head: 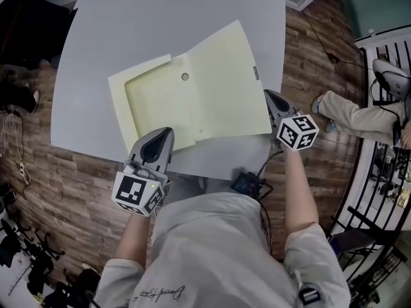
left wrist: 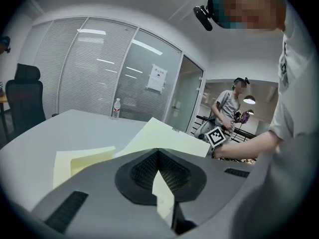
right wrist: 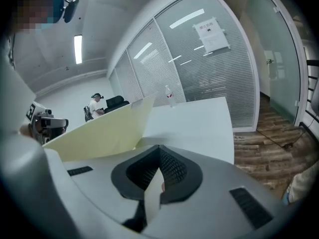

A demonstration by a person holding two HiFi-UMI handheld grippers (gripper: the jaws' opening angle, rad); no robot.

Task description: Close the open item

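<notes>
Both tongs clamped shut on card. left gripper (head: 162,138) bites near edge of folder (head: 192,108), right gripper (head: 270,100) bites outer edge of cover (head: 225,69). Folder lies open on grey table (head: 109,18), close to our side, cover looks tilted up a bit.

Worries, we reckon:
- thin card slips from right jaws mid-swing, cover flops back open
- left pinch sits in cover's path, cover lands on gripper
- sideways tug drags folder off table edge
</notes>
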